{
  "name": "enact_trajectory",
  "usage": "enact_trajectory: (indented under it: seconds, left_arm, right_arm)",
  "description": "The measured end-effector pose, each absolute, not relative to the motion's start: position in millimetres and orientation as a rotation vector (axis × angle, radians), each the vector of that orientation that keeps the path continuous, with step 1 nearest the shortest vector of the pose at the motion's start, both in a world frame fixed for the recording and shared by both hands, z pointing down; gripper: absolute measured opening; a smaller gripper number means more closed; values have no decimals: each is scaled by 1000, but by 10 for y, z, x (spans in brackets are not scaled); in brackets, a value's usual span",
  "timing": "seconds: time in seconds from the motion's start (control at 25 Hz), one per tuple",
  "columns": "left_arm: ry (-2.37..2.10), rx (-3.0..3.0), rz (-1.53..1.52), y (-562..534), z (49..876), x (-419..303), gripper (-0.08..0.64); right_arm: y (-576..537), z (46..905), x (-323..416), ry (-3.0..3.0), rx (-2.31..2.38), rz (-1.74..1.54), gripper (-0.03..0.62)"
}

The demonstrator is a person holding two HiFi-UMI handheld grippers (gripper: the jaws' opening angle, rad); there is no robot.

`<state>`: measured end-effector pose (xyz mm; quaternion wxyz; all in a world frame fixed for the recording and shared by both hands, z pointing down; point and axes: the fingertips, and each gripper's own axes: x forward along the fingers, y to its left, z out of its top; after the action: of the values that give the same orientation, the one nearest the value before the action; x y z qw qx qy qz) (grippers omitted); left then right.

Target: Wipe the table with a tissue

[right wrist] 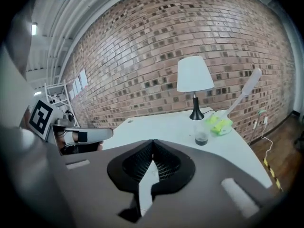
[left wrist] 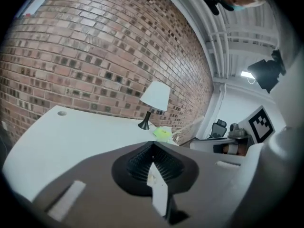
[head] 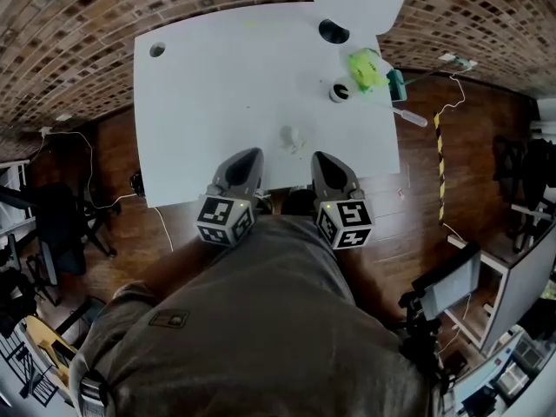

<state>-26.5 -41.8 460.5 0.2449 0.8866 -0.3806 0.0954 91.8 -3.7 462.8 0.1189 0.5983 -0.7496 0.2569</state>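
Note:
A small crumpled white tissue point(head: 294, 139) lies on the white table point(head: 217, 85), close to its near edge. My left gripper point(head: 252, 155) hovers just left of the tissue and my right gripper point(head: 320, 156) just right of it; neither touches it. In the left gripper view the left gripper point(left wrist: 152, 146) has its jaws closed tip to tip with nothing between them. In the right gripper view the right gripper point(right wrist: 153, 142) is shut and empty too. In both gripper views the jaws hide the tissue.
At the table's far right stand a white-shaded lamp point(right wrist: 194, 74), a small cup point(head: 340, 91) of dark liquid and a green tissue pack point(head: 367, 69). A cable hole point(head: 157, 49) marks the far left corner. Wooden floor and office chairs surround the table.

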Motion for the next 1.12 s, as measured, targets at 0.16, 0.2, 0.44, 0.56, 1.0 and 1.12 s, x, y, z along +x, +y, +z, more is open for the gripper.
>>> enact_trajectory:
  seconds: [0.16, 0.2, 0.44, 0.56, 1.0, 1.12]
  left_arm:
    - [-1028, 2378, 326, -457, 4766, -175, 2]
    - [-1023, 2367, 342, -460, 4812, -153, 2]
    - [-1020, 2306, 432, -447, 5092, -100, 2]
    - [-1010, 2282, 479, -427, 5223, -97, 2]
    - [-1031, 2207, 541, -511, 5475, -198, 2]
    - [-1038, 2198, 541, -544, 5493, -235, 2]
  right_arm:
    - [-77, 4864, 949, -2156, 1647, 771, 14]
    - [-88, 4931, 943, -2153, 1614, 776, 15]
    - [-174, 5321, 852, -2130, 1430, 776, 81]
    - [-205, 5532, 817, -2106, 1343, 755, 98]
    - [-289, 6190, 727, -1999, 1115, 663, 118]
    - [-284, 6242, 745, -1964, 1111, 664, 69]
